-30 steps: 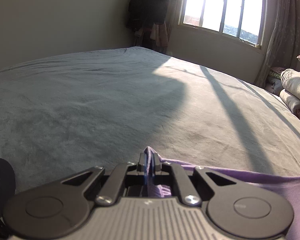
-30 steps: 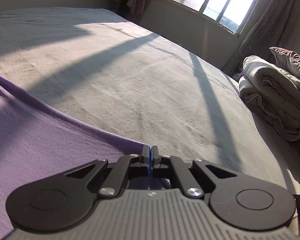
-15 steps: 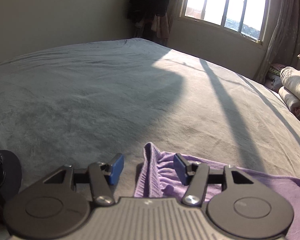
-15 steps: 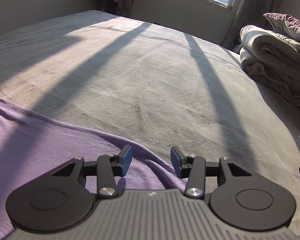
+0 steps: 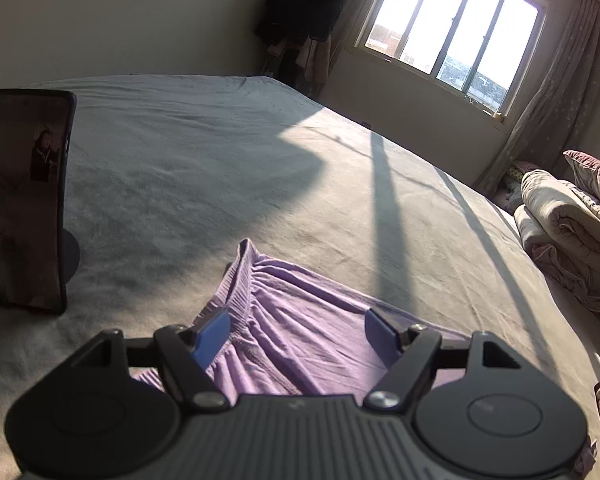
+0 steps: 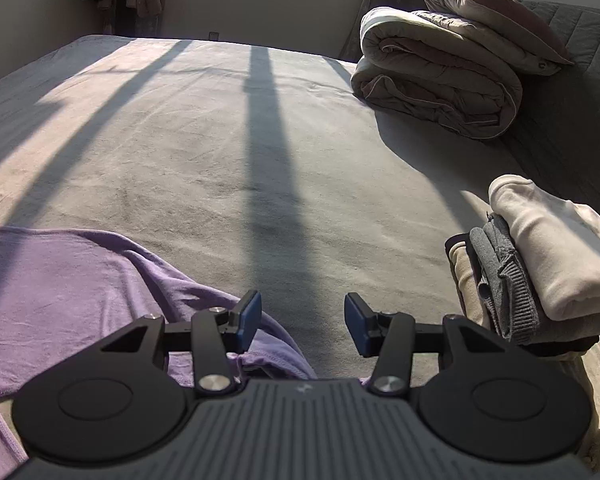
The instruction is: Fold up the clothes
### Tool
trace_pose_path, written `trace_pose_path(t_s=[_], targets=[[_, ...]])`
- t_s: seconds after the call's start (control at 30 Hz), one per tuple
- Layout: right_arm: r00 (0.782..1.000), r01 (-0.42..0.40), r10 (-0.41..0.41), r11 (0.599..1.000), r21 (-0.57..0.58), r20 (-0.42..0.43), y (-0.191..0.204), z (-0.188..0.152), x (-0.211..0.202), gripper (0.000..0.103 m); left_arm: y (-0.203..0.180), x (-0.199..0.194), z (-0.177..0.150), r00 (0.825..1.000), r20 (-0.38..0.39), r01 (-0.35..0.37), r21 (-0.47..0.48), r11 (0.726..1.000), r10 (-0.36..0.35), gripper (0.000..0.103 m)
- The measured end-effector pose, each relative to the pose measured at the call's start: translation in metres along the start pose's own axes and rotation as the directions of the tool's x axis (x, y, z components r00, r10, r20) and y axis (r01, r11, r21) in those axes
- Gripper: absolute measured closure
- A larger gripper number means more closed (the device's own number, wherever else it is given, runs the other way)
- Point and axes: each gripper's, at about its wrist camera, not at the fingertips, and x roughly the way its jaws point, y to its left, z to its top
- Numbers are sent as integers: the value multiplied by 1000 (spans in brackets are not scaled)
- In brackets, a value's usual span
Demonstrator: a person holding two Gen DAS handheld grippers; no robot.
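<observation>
Purple garment (image 5: pixel 300 320) lies rumpled on grey bed (image 5: pixel 220 184), under my grippers. Left gripper (image 5: pixel 298 334) spread wide above gathered waistband, gripping nothing. Right gripper (image 6: pixel 302 322) spread too, over garment's edge. Phone (image 5: pixel 24 200) upright on my left. Folded stack (image 6: pixel 540 264) close right; rolled duvet (image 6: pixel 440 76) far right. Bed ahead bare.

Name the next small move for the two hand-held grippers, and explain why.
Probably lower the left hand-held gripper and pinch the purple garment's bunched edge to pull it flat. Both grippers, including the right hand-held gripper, are open and the cloth lies wrinkled on the bed.
</observation>
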Motion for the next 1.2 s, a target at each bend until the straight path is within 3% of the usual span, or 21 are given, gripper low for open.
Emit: trace_pose_path(t_s=[0.13, 0.27, 0.43, 0.6, 0.67, 0.77, 0.87, 0.93, 1.13, 1.2], targets=[[1000, -14, 14, 999, 45, -13, -24, -20, -4, 53, -23, -8, -25, 995, -62, 78, 12, 997, -77, 24], [1000, -6, 7, 998, 59, -19, -43, -38, -4, 53, -57, -2, -47, 981, -134, 157, 102, 982, -143, 30], [999, -32, 35, 994, 102, -23, -78, -54, 3, 59, -103, 3, -65, 952, -206, 270, 209, 940, -227, 33], [987, -161, 160, 976, 147, 17, -104, -60, 18, 70, -146, 5, -81, 918, -257, 371, 280, 886, -303, 33], [973, -230, 223, 959, 167, 59, -113, -62, 23, 71, -164, 9, -87, 911, -268, 389, 307, 869, -314, 33], [942, -331, 311, 926, 182, 127, -124, -66, 31, 74, -192, 17, -96, 915, -266, 385, 342, 857, -304, 33], [911, -399, 369, 901, 171, 184, -130, -73, 37, 85, -219, 25, -104, 919, -263, 379, 377, 845, -295, 32], [886, -445, 405, 879, 170, 226, -134, -80, 40, 99, -238, 30, -110, 921, -261, 376, 400, 836, -289, 32], [801, -570, 488, 799, 191, 346, -149, -106, 39, 101, -267, 40, -121, 930, -245, 360, 474, 804, -273, 33], [787, -595, 516, 780, 194, 339, -155, -107, 39, 102, -276, 42, -124, 933, -245, 356, 501, 789, -265, 33]])
